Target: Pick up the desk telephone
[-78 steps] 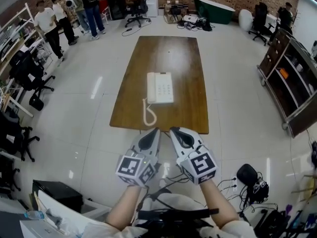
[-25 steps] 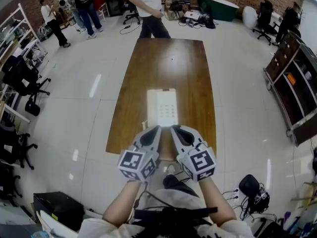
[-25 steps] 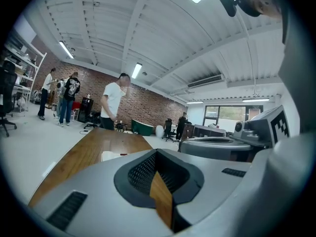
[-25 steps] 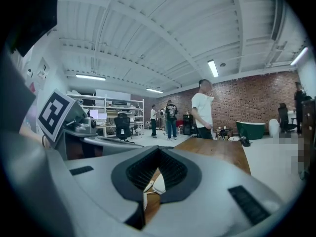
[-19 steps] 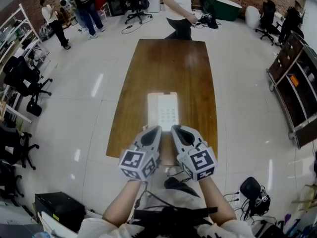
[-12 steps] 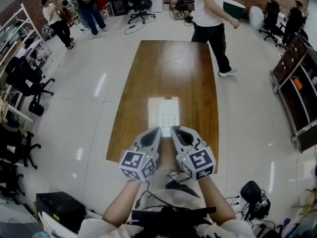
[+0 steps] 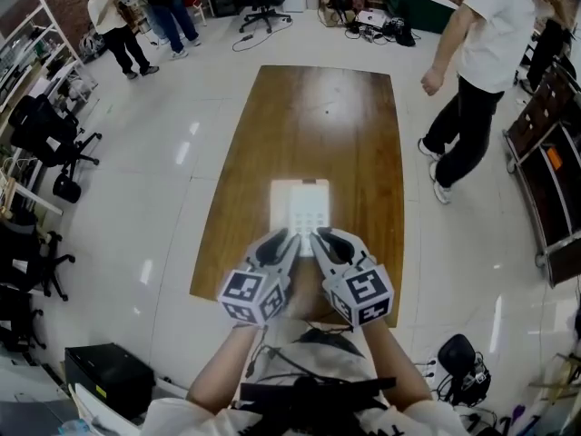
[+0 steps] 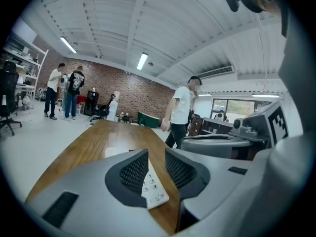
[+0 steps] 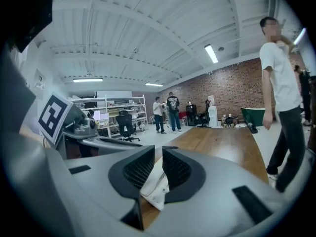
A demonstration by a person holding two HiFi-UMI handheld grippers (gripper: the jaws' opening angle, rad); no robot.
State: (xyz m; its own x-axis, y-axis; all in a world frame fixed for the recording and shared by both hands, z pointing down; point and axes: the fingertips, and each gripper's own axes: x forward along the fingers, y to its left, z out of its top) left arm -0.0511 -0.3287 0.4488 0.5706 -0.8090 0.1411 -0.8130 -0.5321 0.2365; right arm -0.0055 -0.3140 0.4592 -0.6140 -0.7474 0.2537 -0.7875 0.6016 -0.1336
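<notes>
The phone (image 7: pixel 300 205) lies flat on the long wooden bench (image 7: pixel 309 116), in its near half and about midway across. It is white and glares under the light in the head view. No handset cord can be made out there.

Both tongs are held side by side over the bench's near end, marker cubes toward the person. Their tips reach the phone's near edge. The left tongs (image 7: pixel 287 241) and the right tongs (image 7: pixel 318 241) almost touch each other at the tips.

In the left gripper view the left tongs (image 8: pixel 155 168) stand narrow and are opening. The dark ribbed pads (image 8: pixel 134 172) are a small way apart and press on nothing. Through the gap shows the phone's near end (image 8: pixel 154 190), with its keys (image 8: pixel 150 181) facing up, on the bench below and ahead.

In the right gripper view the right tongs (image 9: pixel 158 168) are narrower, also opening, and grip nothing. A corner of the phone (image 9: pixel 157 190) shows through and under the slit.

A person (image 7: pixel 486 62) in a white shirt and dark trousers stands on the pale floor (image 7: pixel 145 198) to the right of the bench. Several other people (image 7: pixel 136 7) stand far off at the upper left, near a brick wall (image 8: pixel 123 90). Dark office chairs (image 7: pixel 45 134) stand along the left. A brown shelf unit (image 7: pixel 545 162) is at the right edge.
</notes>
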